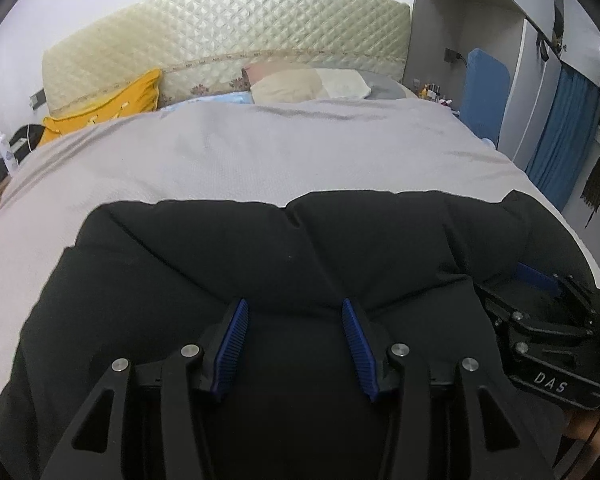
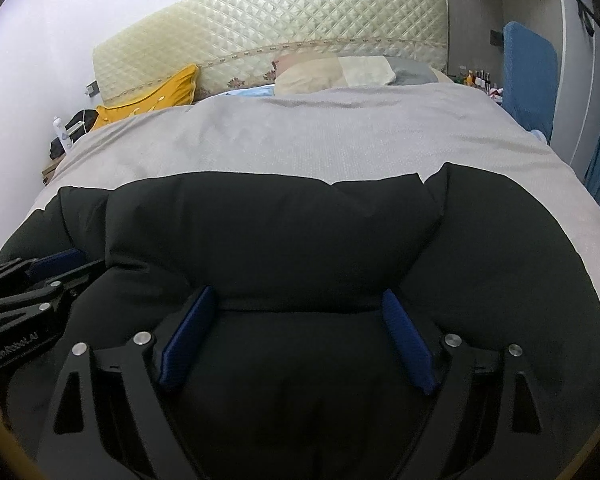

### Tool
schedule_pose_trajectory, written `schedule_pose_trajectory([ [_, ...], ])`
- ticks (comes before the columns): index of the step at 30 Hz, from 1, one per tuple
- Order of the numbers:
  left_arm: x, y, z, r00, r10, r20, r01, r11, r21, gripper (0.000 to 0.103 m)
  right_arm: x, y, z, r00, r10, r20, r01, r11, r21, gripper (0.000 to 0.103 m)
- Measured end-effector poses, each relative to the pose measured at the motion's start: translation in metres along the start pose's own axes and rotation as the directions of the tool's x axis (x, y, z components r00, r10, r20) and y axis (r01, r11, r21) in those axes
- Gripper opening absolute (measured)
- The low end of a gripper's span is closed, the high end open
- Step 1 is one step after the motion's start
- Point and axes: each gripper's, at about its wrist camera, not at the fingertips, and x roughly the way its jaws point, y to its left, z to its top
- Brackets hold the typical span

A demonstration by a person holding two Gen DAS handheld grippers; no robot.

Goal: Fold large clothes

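A black padded jacket (image 1: 260, 248) lies in a thick fold across the near part of the bed; the right wrist view also shows this jacket (image 2: 280, 220). My left gripper (image 1: 294, 304) has its blue pads half apart, with a puffy fold of the jacket held between them. My right gripper (image 2: 298, 292) stands wide open over the jacket, and the fabric lies between its pads without being pressed. The two grippers sit side by side: the right gripper (image 1: 540, 292) shows at the edge of the left wrist view, and the left gripper (image 2: 56, 264) at the edge of the right wrist view.
A grey bedcover (image 1: 260, 148) stretches beyond the jacket to a quilted cream headboard (image 1: 228, 24). A yellow cushion (image 1: 112, 108) and a beige pillow (image 1: 308, 86) lie at the head. A blue panel (image 1: 484, 92) and a blue curtain (image 1: 560, 132) stand to the right.
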Motion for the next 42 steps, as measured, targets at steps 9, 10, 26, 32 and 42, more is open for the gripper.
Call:
schedule_pose_trajectory([
  [9,-0.045,0.021,-0.003,0.994,0.067,0.084,-0.064,0.997,-0.047,0.066,-0.04,-0.007,-0.001,0.997,-0.012,0.073,0.013,1.0,-0.019,0.086],
  [10,-0.05,0.025,-0.005,0.992,0.087,0.086,-0.083,0.995,-0.045,0.067,-0.046,-0.011,-0.001,0.997,-0.018,0.077,0.019,1.0,-0.02,0.086],
  [26,-0.037,0.059,-0.03,0.987,0.153,0.054,-0.151,0.988,-0.038,0.07,-0.052,-0.065,-0.031,0.998,-0.044,0.052,0.044,0.999,-0.008,0.103],
  [32,-0.038,0.058,-0.032,0.987,0.154,0.048,-0.151,0.987,-0.058,0.07,-0.05,-0.061,-0.036,0.995,-0.073,0.062,0.073,0.997,-0.005,0.102],
  [42,-0.104,0.031,-0.012,0.986,0.142,0.091,-0.137,0.989,-0.052,0.07,-0.103,-0.049,-0.006,0.991,-0.062,0.117,0.059,0.998,0.028,0.103],
])
